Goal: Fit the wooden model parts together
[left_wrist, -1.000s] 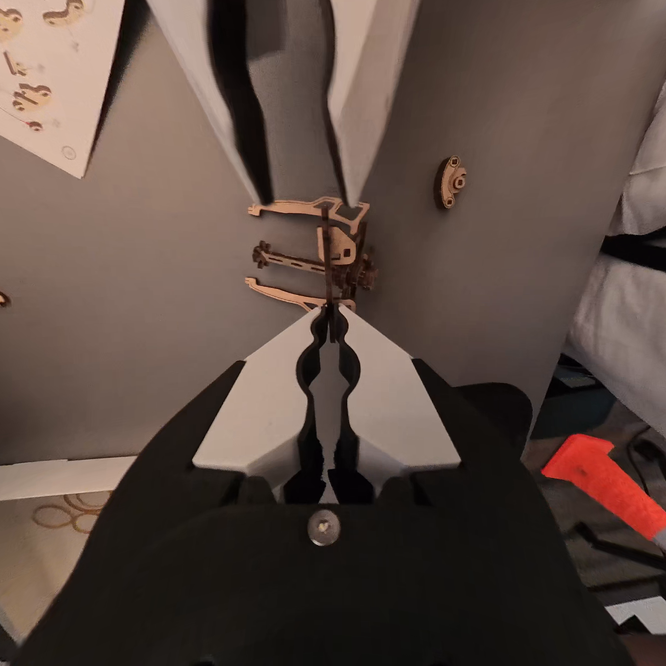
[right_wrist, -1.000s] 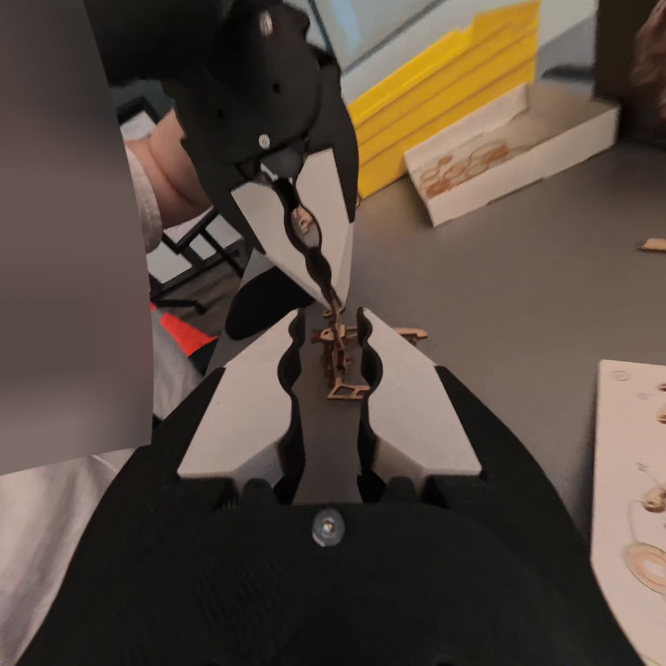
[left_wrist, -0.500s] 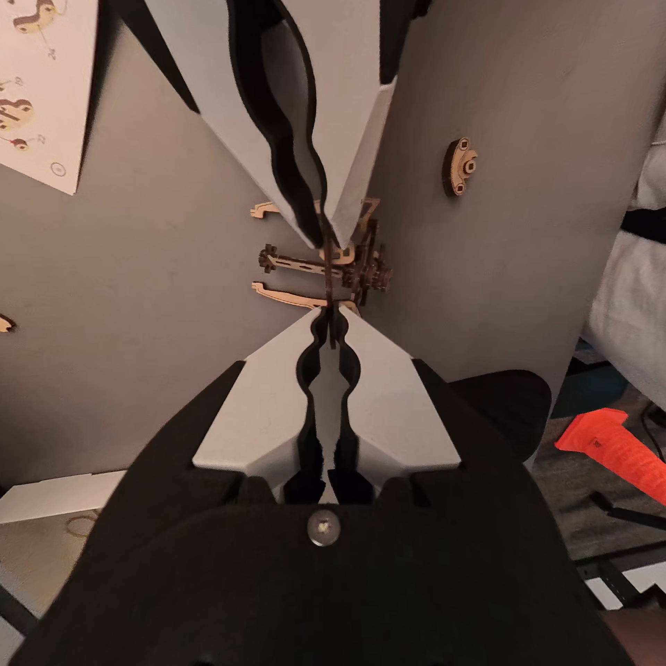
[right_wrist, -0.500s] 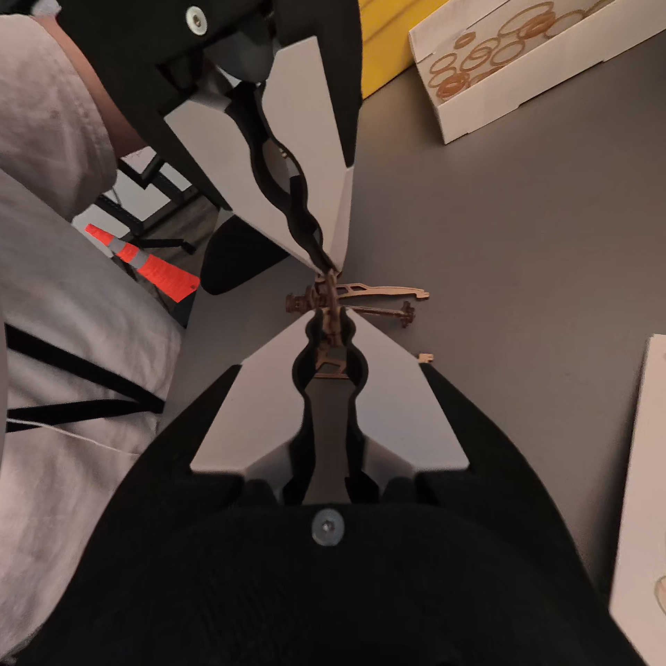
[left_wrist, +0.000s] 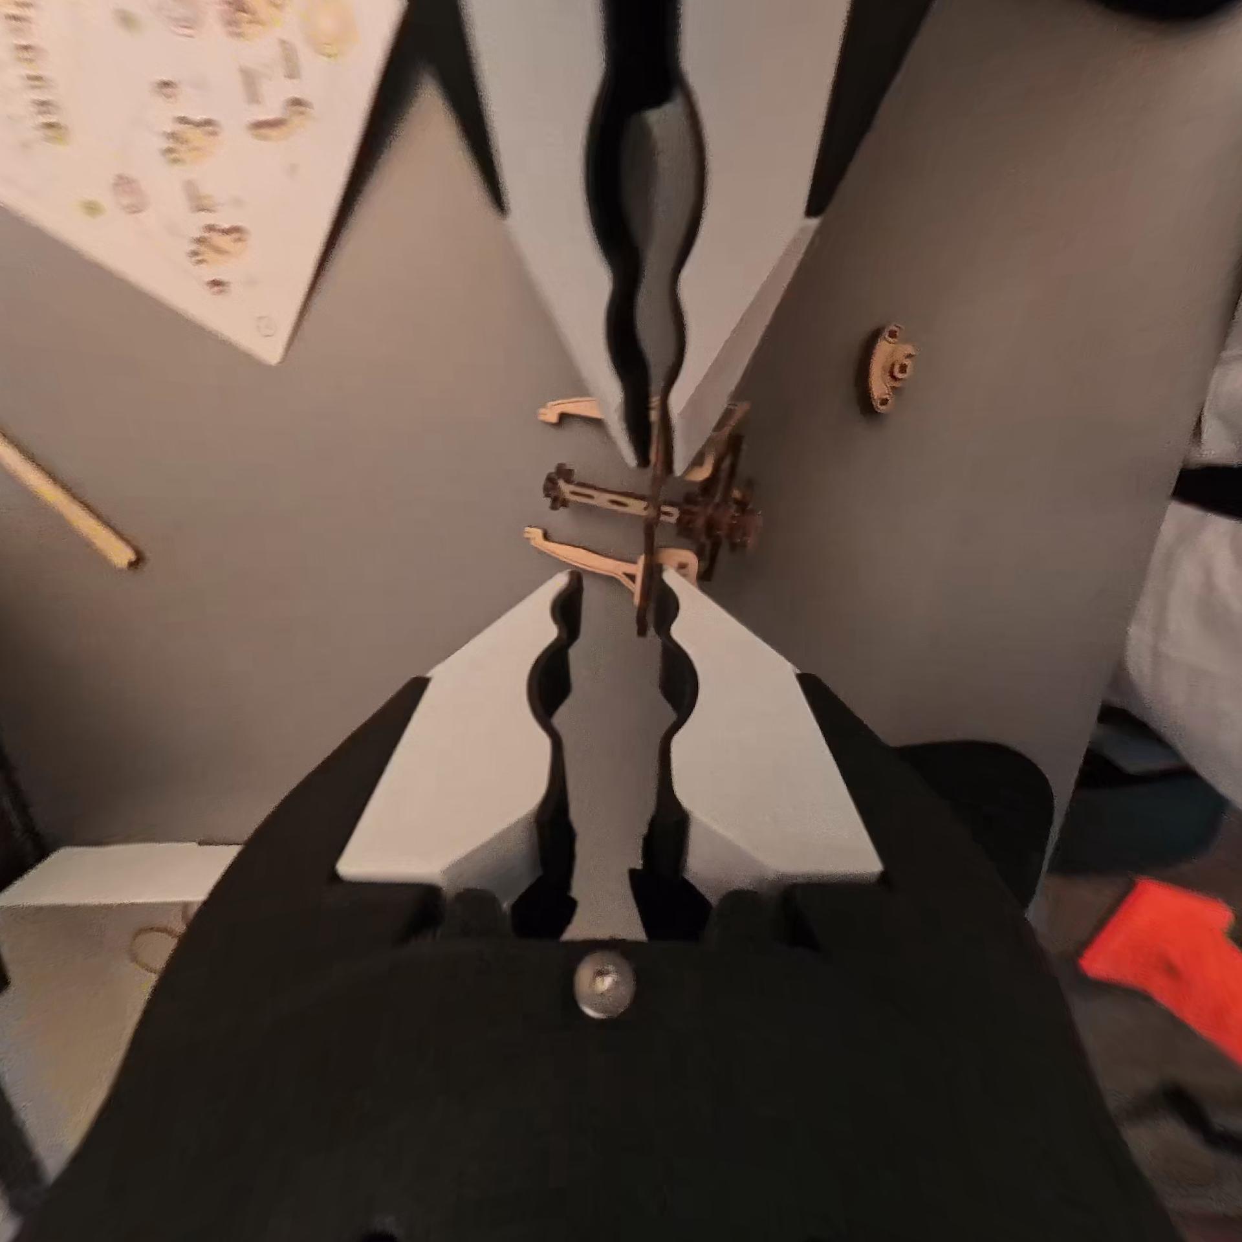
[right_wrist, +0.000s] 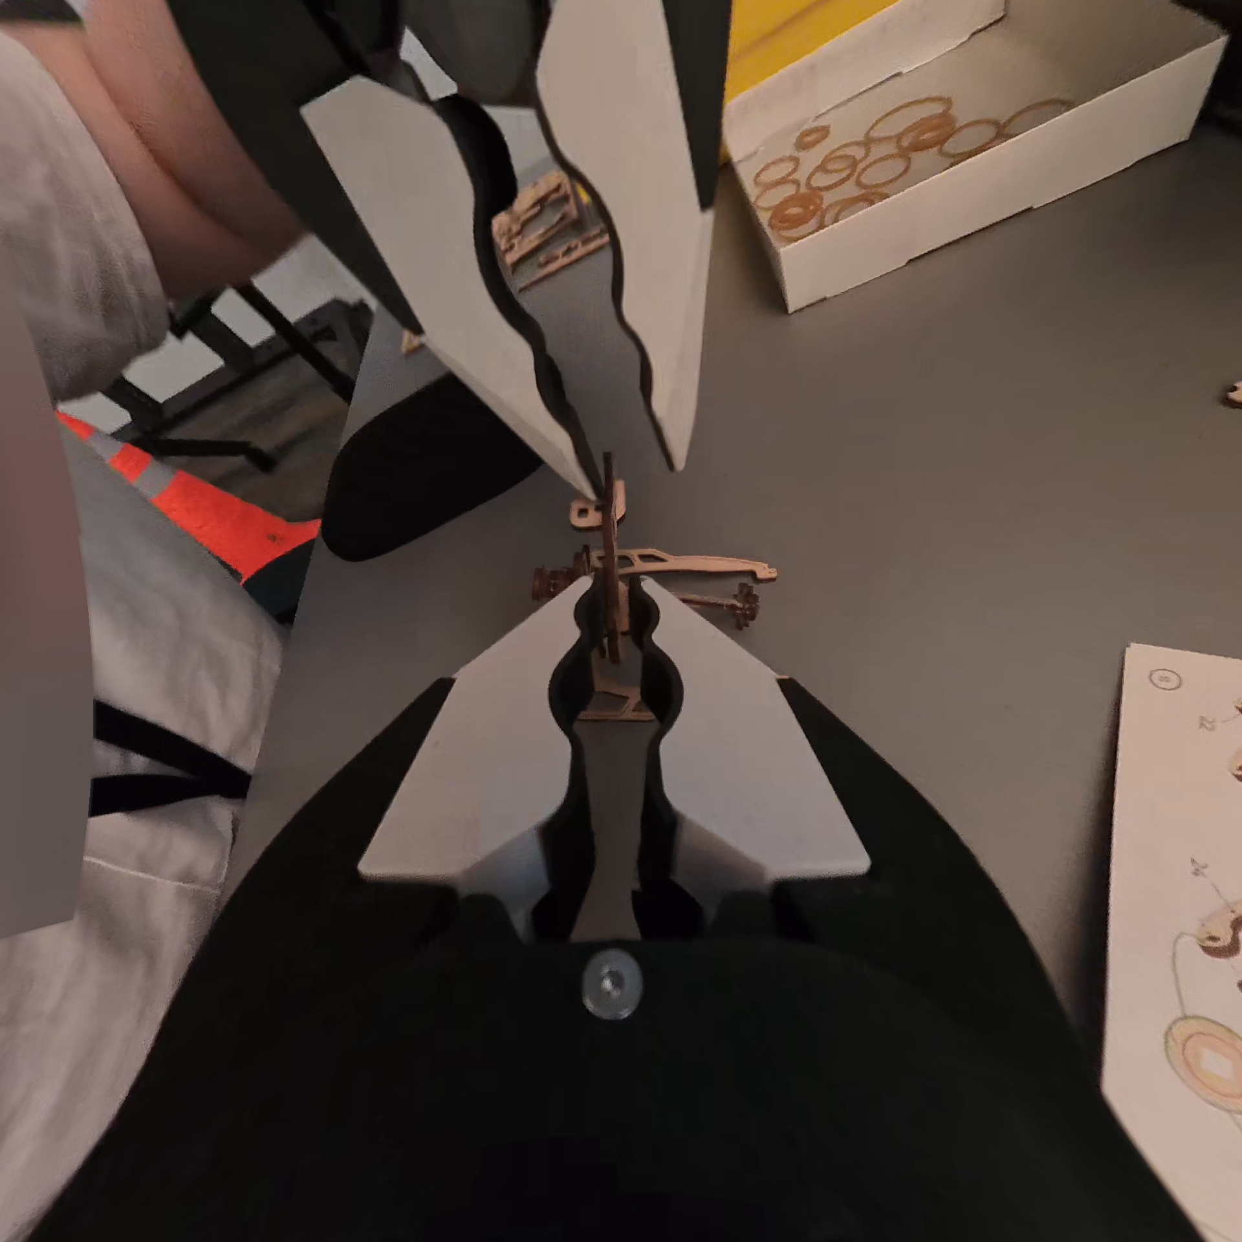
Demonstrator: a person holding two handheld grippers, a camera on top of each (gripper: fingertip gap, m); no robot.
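Note:
The small wooden model (left_wrist: 605, 501), with two side rails, a notched centre rod and a dark upright plate, is held just above the grey table. My left gripper (left_wrist: 622, 581) is open, its right finger close beside the plate's lower edge. My right gripper (left_wrist: 657, 460) comes in from the far side and is shut on the plate. In the right wrist view, my right gripper (right_wrist: 618, 583) pinches the plate with the model (right_wrist: 699, 564) sticking out to the right. The left gripper (right_wrist: 635, 480) is open opposite it.
A round wooden part (left_wrist: 886, 368) lies to the right near the table edge, and a wooden stick (left_wrist: 67, 511) to the left. An instruction sheet (right_wrist: 1183, 874) and a white box of rubber bands (right_wrist: 941, 168) lie nearby. An orange cone (right_wrist: 195, 504) stands on the floor. My two grippers' fingertips are within a few centimetres of each other. From either gripper's tips it is about 20 cm to the wooden stick (left_wrist: 67, 511).
My right gripper closed on the model's upright plate. My left gripper, shut on that plate before, has now opened and let go.

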